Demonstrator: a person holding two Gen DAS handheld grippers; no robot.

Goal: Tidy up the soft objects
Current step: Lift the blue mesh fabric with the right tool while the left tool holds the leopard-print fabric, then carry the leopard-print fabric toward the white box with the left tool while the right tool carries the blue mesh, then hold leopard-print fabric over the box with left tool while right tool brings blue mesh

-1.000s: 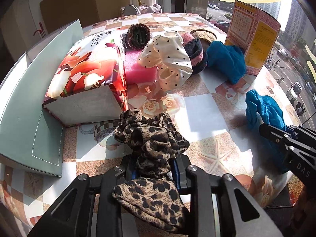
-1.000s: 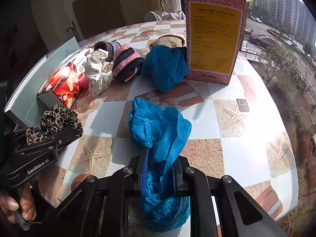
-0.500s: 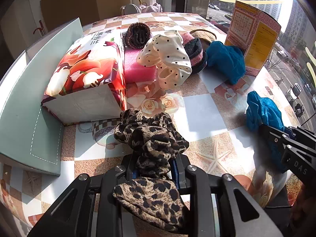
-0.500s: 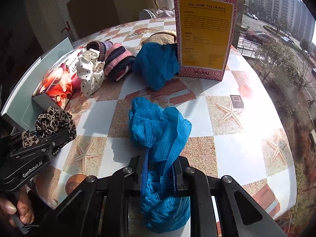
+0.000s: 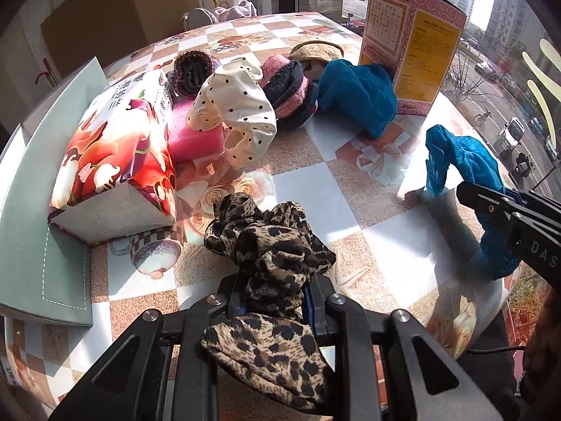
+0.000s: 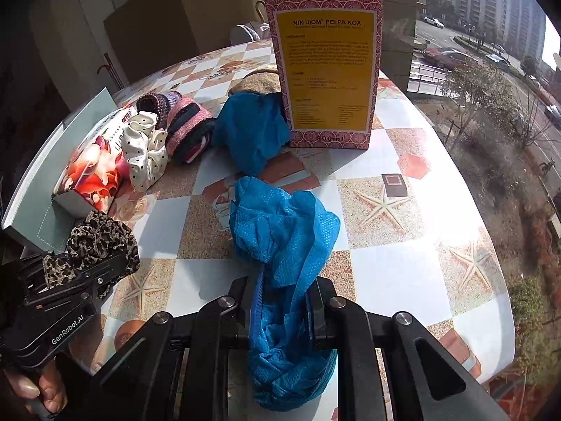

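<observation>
Left claw [image 5: 273, 294] tighter on leopard scrunchie [image 5: 270, 242]; pink box [image 6: 324, 70] nearer.

Sunlit patterned table [image 5: 350, 189] beside street-facing window [image 6: 491, 52].

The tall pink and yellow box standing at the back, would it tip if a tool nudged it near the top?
Probably. The box stands upright on a narrow base, so a high push likely topples it. It looks like thin cardboard, perhaps light. The blue cloth beside it would hardly brace it.
</observation>
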